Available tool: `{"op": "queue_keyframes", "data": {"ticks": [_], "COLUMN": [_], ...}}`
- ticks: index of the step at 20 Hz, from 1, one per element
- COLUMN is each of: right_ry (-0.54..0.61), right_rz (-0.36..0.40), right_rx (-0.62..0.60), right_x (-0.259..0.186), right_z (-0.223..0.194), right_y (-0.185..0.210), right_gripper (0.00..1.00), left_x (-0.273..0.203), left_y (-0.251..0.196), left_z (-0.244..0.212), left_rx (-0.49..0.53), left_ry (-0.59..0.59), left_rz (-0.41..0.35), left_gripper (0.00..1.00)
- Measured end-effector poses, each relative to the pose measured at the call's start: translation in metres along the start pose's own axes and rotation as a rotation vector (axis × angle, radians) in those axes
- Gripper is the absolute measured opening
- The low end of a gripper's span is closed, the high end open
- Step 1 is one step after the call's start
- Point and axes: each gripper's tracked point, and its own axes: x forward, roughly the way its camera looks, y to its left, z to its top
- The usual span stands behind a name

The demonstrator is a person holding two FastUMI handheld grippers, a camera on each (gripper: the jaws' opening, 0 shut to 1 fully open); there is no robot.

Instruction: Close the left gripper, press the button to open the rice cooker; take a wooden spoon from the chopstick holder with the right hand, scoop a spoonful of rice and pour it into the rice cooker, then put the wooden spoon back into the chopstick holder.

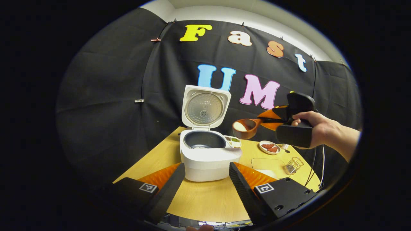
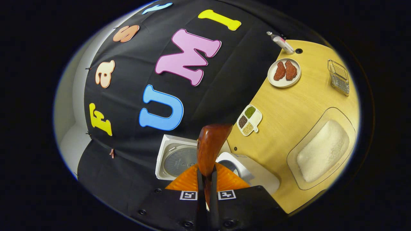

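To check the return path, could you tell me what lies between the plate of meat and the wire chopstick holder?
In the right gripper view, only bare tabletop separates the plate of meat and the wire chopstick holder.

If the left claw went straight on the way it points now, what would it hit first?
Most likely the rice cooker: its white body sits dead ahead between the open left claw fingers, lid up. Depth is hard to judge through the fisheye, but nothing else lies on the table in that line.

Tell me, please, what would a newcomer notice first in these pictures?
Probably the white rice cooker at the table's middle, its lid standing open. Next, the wooden spoon loaded with rice, held in the air by the right gripper beside the pot. A clear tray of rice lies nearer the table's edge.
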Motion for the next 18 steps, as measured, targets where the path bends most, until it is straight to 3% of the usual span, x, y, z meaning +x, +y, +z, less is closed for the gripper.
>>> {"op": "queue_keyframes", "data": {"ticks": [8,18], "right_ry": [0.003,-0.008], "right_rz": [-0.007,-0.025], "right_rx": [-0.108,-0.467], "right_x": [0.064,0.123], "right_z": [-0.025,-0.053], "right_y": [0.024,0.022], "right_gripper": [0.08,0.08], "left_x": [0.002,-0.001], "left_y": [0.029,0.042], "left_z": [-0.014,-0.039], "left_rx": [-0.043,-0.067], "left_ry": [0.018,0.086], "left_rz": [0.047,0.077], "left_gripper": [0.95,0.95]}}
